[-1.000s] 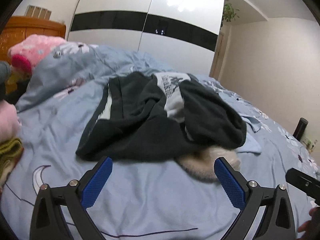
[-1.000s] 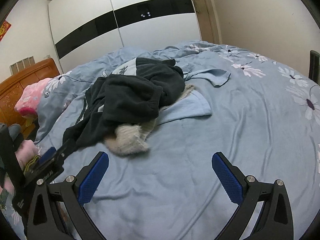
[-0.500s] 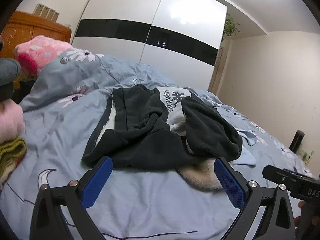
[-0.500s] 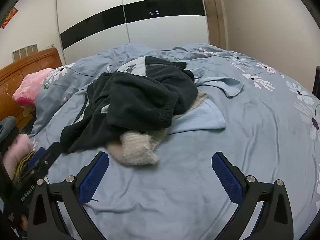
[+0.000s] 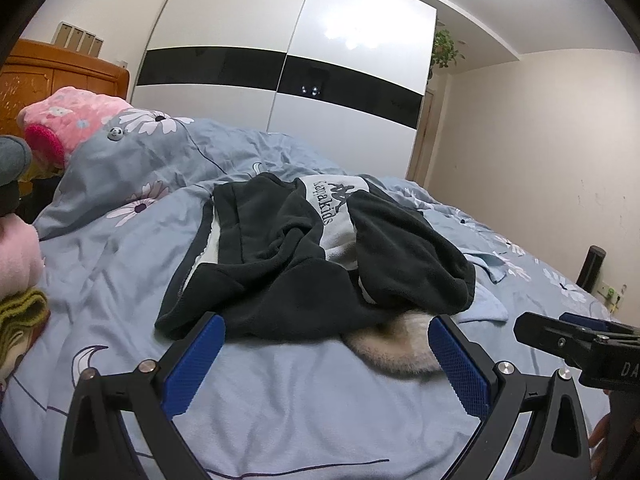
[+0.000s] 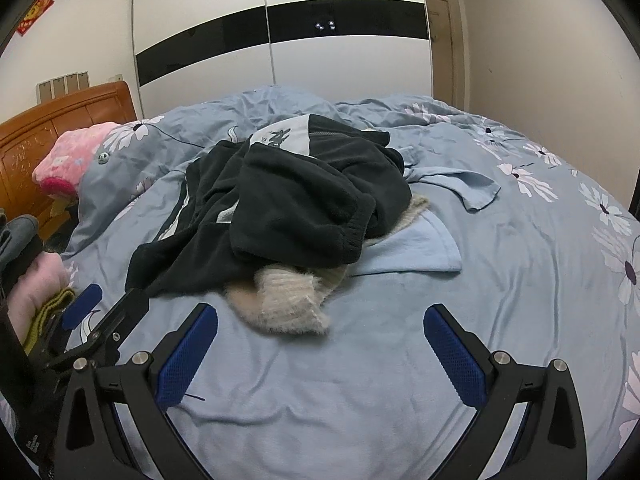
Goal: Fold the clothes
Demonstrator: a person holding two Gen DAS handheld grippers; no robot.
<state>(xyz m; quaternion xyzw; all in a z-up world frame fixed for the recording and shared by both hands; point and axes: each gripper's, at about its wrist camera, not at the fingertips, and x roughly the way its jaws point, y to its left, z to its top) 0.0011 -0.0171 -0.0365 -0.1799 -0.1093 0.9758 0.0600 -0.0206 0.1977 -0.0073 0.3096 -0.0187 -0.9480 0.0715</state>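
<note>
A heap of clothes lies mid-bed: a dark fleece jacket point(image 5: 288, 264) point(image 6: 288, 208) with a white printed panel on top, a cream fuzzy knit point(image 5: 400, 346) point(image 6: 284, 300) poking out beneath its near edge, and a light blue shirt point(image 6: 416, 252) point(image 5: 482, 308) under both. My left gripper point(image 5: 326, 354) stands open just short of the jacket's hem, nothing between its fingers. My right gripper point(image 6: 320, 350) is open too, low over the bedspread in front of the cream knit. Each gripper shows at the edge of the other's view.
The blue flowered bedspread point(image 6: 520, 280) covers the bed. Folded pink and olive clothes point(image 5: 16, 280) are stacked at the left edge. A pink plush pillow point(image 5: 68, 120) lies by the wooden headboard point(image 6: 48, 128). A white and black wardrobe point(image 5: 280, 92) stands behind. A dark cylinder point(image 5: 591, 266) stands at the right.
Both grippers have moved forward toward the pile, which now looks larger and closer. The left view has tilted upward. The clothes have not moved.
</note>
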